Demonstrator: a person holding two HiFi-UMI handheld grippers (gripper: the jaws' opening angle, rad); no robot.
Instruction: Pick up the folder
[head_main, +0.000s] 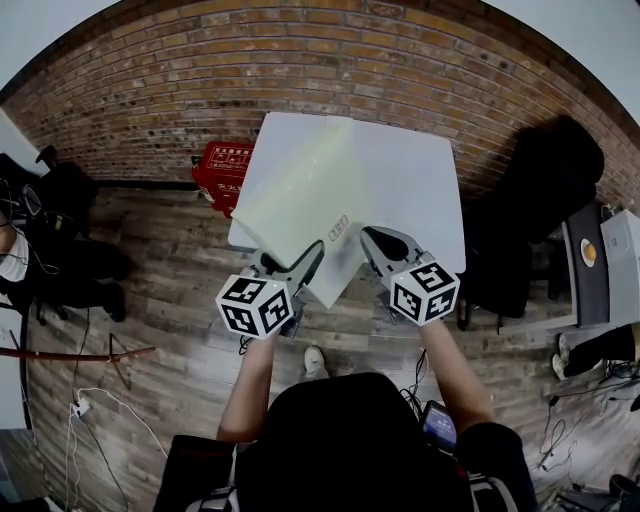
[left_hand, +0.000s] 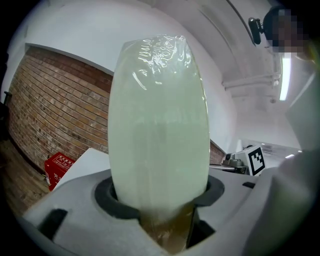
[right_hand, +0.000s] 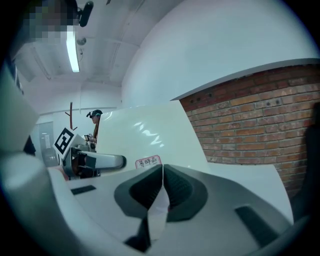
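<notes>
The right gripper (right_hand: 162, 180) has its jaws pressed together on a thin near edge of the folder (head_main: 300, 190), with a sliver of pale sheet pinched between the dark pads. A small red-bordered label (right_hand: 148, 161) sits on the folder just beyond the jaw tips.

The left gripper (left_hand: 160, 196) stands to its left, and its jaws are spread wide. The folder's pale green, translucent body fills the gap, and both pads touch it, so it is gripped there too.

In the head view the folder slants up and away from the two grippers. It lies over the left part of a white table (head_main: 415, 185), and its near corner hangs past the table's near edge. Whether its far edge touches the table cannot be told.

Farther off, a red box (head_main: 222, 170) sits on the wood floor (head_main: 160, 300) at the table's far left, against a brick wall (head_main: 300, 60).
</notes>
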